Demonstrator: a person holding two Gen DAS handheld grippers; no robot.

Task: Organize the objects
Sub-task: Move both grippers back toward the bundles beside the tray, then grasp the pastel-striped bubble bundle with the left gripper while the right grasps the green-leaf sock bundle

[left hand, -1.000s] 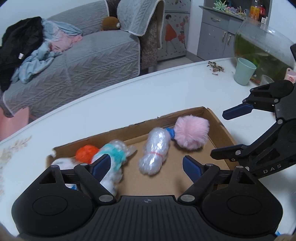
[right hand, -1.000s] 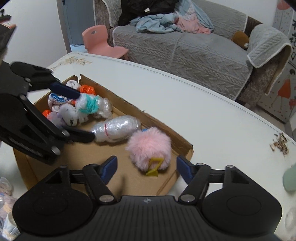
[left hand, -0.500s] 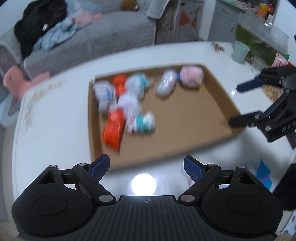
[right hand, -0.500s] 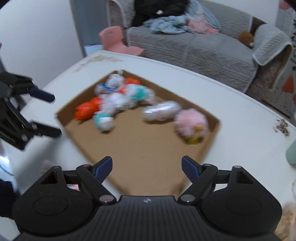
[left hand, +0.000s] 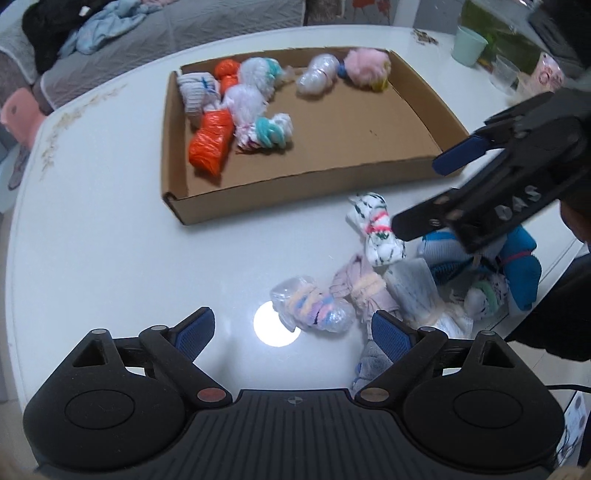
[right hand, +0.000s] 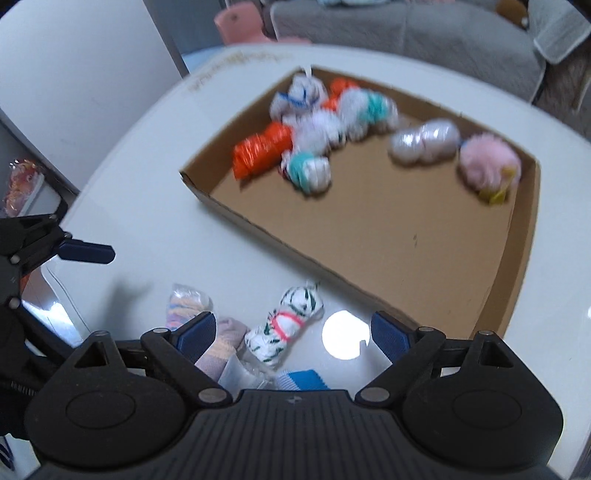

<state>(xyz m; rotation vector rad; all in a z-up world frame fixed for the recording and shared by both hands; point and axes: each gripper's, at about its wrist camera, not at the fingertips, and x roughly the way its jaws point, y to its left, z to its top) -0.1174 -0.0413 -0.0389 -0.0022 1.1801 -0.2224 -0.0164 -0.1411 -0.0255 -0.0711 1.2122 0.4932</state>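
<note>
A shallow cardboard tray [left hand: 295, 192] [right hand: 258, 225] on the white table holds several wrapped sock bundles, among them an orange one [left hand: 210, 142] [right hand: 262, 149] and a pink fluffy ball [left hand: 367, 66] [right hand: 487, 162]. Loose bundles lie in front of it. My left gripper [left hand: 291, 326] hangs over a pastel striped bagged bundle [left hand: 314, 306], jaws opening and not touching it. My right gripper [right hand: 291, 330] [left hand: 424, 190] hovers above a white and green bundle with a pink band [right hand: 284, 328] [left hand: 376, 229], jaws also opening, pads clear of it.
More bundles, lilac [left hand: 362, 291] and blue [left hand: 517, 266], are heaped at the table's near right edge. A mint cup [left hand: 469, 46] and a fish tank stand at the far right. Beyond the table are a grey sofa [left hand: 184, 22] and a pink chair [right hand: 240, 26].
Both grippers have drawn back from over the tray to the near side of the table and tipped downward. The loose pile has come into view. Both pairs of jaws stand wider.
</note>
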